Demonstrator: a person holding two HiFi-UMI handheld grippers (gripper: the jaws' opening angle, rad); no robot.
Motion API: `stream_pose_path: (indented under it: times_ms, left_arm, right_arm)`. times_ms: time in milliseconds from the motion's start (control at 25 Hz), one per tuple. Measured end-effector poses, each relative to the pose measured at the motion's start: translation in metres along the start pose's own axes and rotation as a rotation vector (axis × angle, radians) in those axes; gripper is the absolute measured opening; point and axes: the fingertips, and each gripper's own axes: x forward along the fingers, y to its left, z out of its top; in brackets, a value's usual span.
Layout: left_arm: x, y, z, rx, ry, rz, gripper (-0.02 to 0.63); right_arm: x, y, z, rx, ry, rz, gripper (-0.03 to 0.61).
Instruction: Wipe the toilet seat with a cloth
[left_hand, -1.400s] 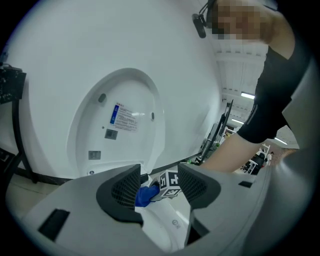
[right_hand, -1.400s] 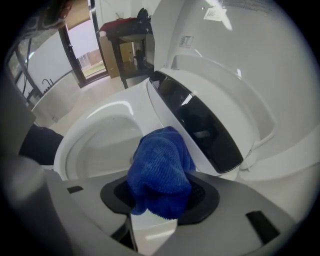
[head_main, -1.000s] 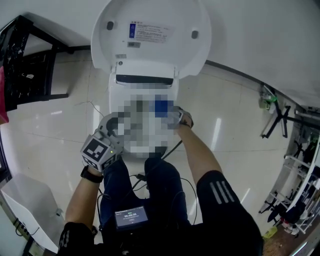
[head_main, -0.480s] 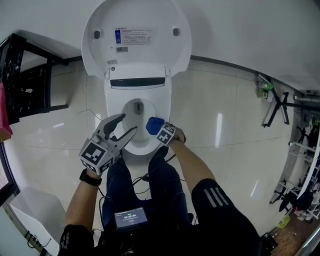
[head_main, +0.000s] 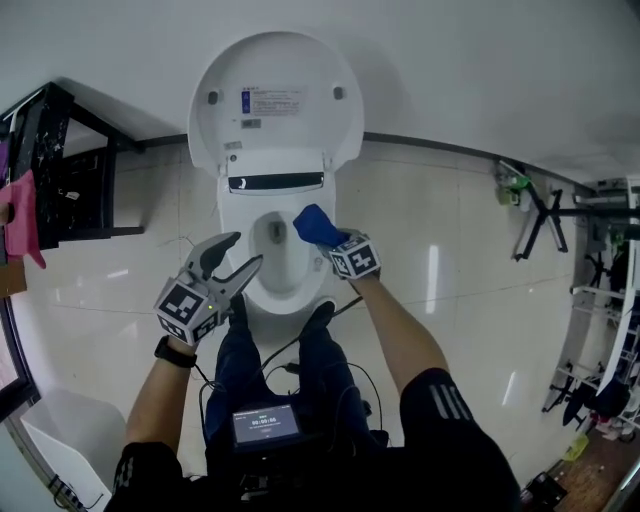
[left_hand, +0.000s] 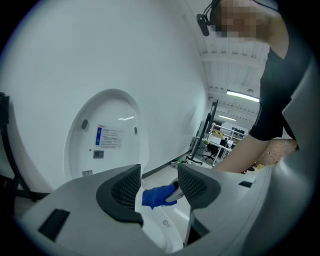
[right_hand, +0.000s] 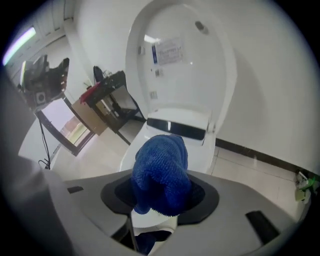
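– Grippers, how many do you count in the head view?

– Two. The left gripper hangs over the left front of the toilet seat, its jaws wide apart with nothing between them. The right gripper is at the right side of the seat and holds one blue cloth. The cloth sticks out toward the back of the bowl. If it touches the seat, I cannot tell.

– And the toilet?

– One toilet, with one lid standing up against the wall. The lid has two dark round bumpers and one printed label. On the left stands one black rack, and one pink cloth hangs on it.

– What does the left gripper view show?

– Both jaws are well apart and empty. Through the gap I see the blue cloth farther away, with a grey tip of the right gripper on it. The raised lid is behind, at the left.

– And the right gripper view?

– Here the two jaws are closed on the blue cloth, which bulges up between them as one thick bundle. Behind it are the seat, the raised lid and the black rack.
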Motion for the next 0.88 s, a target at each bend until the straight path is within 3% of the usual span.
stream_pose_path:
  times_ms: [200,400,520,760,880]
  left_arm:
    - [-0.031,-0.016,0.045,0.014,-0.036,-0.013,0.238]
    - [-0.063,-0.03,0.083,0.044,-0.069,-0.017,0.238]
    - [-0.081,-0.04,0.1,0.085,-0.07,-0.024,0.238]
    - [-0.112,-0.055,0.138,0.109,-0.13,-0.008,0.238]
    - [-0.124,-0.062,0.157,0.094,-0.164,0.007,0.238]
  right_arm:
    - [-0.095,0.039,0.087,-0.035,-0.219,0.021,0.201]
    - [-0.181,0.09,0.144,-0.08,-0.395,0.04,0.199]
    - [-0.228,0.123,0.169,-0.086,-0.498,0.062,0.199]
    - [-0.316,0.177,0.206,-0.013,-0.707,0.12,0.198]
    - [-0.355,0.197,0.22,-0.034,-0.781,0.115,0.198]
